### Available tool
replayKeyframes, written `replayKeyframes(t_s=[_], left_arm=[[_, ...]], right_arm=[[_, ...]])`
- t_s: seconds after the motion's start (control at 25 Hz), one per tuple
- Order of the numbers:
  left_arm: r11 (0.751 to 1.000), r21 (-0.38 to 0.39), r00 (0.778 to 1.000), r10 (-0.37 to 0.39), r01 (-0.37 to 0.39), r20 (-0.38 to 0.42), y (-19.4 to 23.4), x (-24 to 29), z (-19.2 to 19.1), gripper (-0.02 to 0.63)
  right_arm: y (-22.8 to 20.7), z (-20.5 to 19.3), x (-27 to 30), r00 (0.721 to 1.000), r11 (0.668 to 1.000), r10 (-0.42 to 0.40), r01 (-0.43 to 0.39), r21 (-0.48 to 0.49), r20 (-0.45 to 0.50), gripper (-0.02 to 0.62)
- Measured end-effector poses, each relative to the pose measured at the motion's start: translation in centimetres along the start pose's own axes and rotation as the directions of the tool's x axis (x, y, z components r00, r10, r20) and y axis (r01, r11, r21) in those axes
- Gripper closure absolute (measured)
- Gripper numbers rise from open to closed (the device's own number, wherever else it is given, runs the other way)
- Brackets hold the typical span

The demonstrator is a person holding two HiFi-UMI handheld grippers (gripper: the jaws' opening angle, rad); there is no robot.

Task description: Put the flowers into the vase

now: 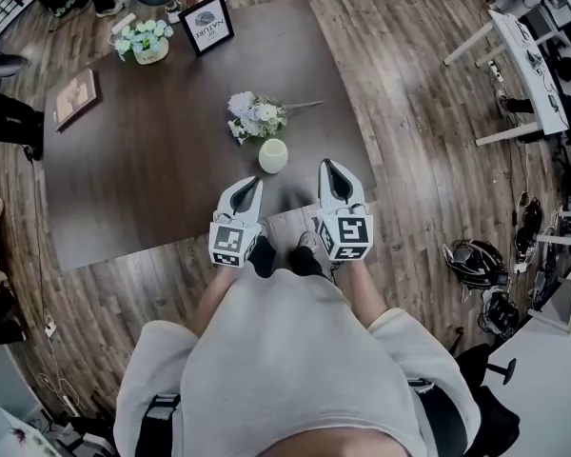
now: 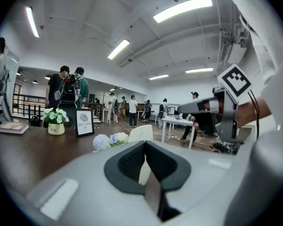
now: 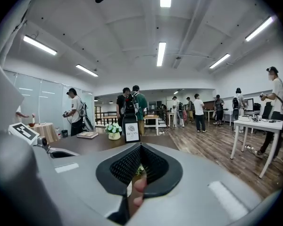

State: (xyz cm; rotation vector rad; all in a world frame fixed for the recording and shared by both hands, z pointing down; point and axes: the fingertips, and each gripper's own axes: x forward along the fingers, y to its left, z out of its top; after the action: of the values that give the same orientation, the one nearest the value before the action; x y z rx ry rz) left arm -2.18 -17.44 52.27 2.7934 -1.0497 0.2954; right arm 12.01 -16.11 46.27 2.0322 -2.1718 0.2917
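the flowers (image 1: 256, 116), a small bunch of white and pale purple blooms, lie on their side on the dark table (image 1: 143, 179), with the stems pointing to the right in the head view. the cream vase (image 1: 273, 155) stands upright just beside them, on the side nearer the person. both sit in the right half of the table, not far from its near edge.

the left gripper (image 1: 257, 181) and the right gripper (image 1: 324, 165) hover side by side at the near edge of the table. they point toward the vase and are apart from it. the left gripper's fingers (image 2: 131, 162) are closed together with nothing between them. the right gripper's fingers (image 3: 126, 166) are pressed together the same way and grip nothing.

farther back on the table stand a framed sign (image 1: 207, 23) and a small pot of flowers (image 1: 145, 41). a book (image 1: 74, 97) lies near the left edge.
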Motion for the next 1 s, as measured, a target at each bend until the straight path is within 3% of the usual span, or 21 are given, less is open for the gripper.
replayKeyframes(t_s=[0.44, 0.72, 0.76, 0.84, 1.0], left_arm=[[0.99, -0.011, 0.99, 0.14, -0.141, -0.017, -0.4, 0.5, -2.3, 0.595], [0.99, -0.018, 0.99, 0.141, -0.141, -0.022, -0.9, 1.0, -3.7, 0.592], [0.99, -0.017, 0.99, 0.142, -0.142, -0.018, -0.8, 1.1, -3.8, 0.578], [0.99, -0.018, 0.99, 0.138, -0.138, -0.017, -0.6, 1.6, -4.2, 0.461], [0.996, -0.021, 0.996, 0.089, -0.089, -0.019, -0.9, 2.9, -5.6, 0.344]], right_arm=[[-1.3, -2.9, 1.4, 0.991, 0.992, 0.122, -0.123, -0.004, -0.051, 0.595], [-1.4, -4.6, 1.4, 0.987, 0.99, 0.142, -0.142, 0.009, -0.08, 0.595], [-1.5, -4.8, 1.4, 0.986, 0.99, 0.142, -0.141, 0.009, -0.084, 0.595], [-1.6, -5.3, 1.7, 0.986, 0.99, 0.141, -0.141, 0.005, -0.088, 0.595], [-1.7, -6.5, 1.8, 0.985, 0.99, 0.137, -0.138, 0.004, -0.102, 0.595]])
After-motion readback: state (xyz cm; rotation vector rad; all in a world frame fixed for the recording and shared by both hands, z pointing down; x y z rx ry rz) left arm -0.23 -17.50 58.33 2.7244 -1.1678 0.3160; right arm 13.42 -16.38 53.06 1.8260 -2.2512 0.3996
